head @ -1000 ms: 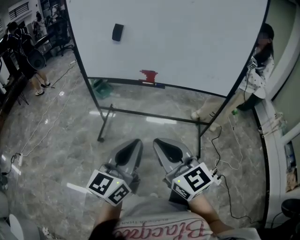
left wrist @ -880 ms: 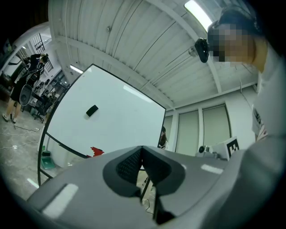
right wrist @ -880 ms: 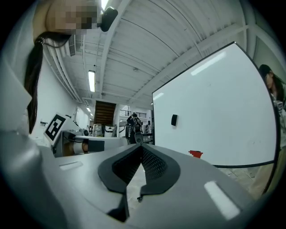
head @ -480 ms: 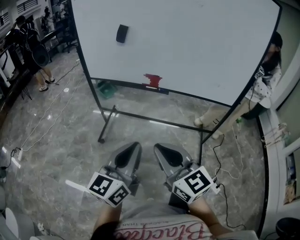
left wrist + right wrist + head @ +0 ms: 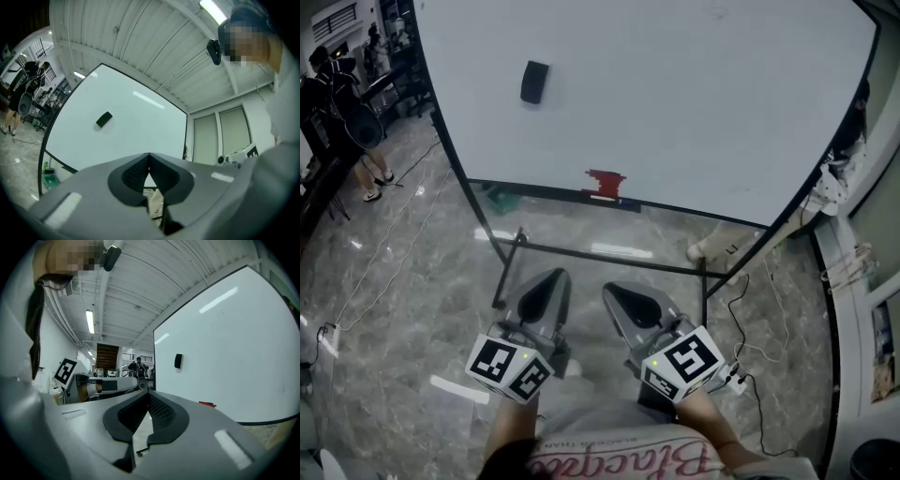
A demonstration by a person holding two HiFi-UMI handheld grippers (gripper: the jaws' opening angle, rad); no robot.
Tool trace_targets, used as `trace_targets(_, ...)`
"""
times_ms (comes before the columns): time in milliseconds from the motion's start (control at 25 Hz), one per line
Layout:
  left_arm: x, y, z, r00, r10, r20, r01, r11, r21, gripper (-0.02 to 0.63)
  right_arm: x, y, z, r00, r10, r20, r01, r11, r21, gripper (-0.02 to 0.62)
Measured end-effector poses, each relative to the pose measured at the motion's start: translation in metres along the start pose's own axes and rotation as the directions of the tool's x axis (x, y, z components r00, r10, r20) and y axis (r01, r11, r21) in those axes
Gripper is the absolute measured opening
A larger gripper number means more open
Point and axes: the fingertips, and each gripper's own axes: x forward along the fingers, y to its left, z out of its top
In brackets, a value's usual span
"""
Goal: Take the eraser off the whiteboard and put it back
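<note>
My left gripper (image 5: 551, 275) and right gripper (image 5: 610, 287) are twins: smooth grey plastic shells, rounded and tapering, each with a dark teardrop hollow on top. From their own cameras I see black pads (image 5: 134, 172) lining the inner faces, stippled with a fine dot pattern, and a pale rectangular patch on each shell's flank. At the back of each sits a white cube, the left cube (image 5: 510, 367) and the right cube (image 5: 684, 362). Both are printed with bold black square markers and show a small green light. A small white plug (image 5: 733, 360) juts beside the right one. Below them I wear a light shirt (image 5: 609, 461) with red script lettering.
</note>
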Motion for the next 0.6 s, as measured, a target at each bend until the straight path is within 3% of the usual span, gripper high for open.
trace_targets(440, 0.072, 0.097, 0.041, 0.999, -0.035, 0.008, 0.034, 0.995, 0.099, 0.029, 0.103, -0.037, 0.010, 0.999, -0.042, 0.013, 0.042, 0.999, 0.003, 0.002)
trace_targets(600, 0.103, 0.125, 0.058, 1.000, -0.020, 0.013, 0.018, 0.980, 0.197, 0.069, 0.127, -0.049, 0.007, 0.999, -0.041, -0.005, 0.041, 0.999, 0.007, 0.002)
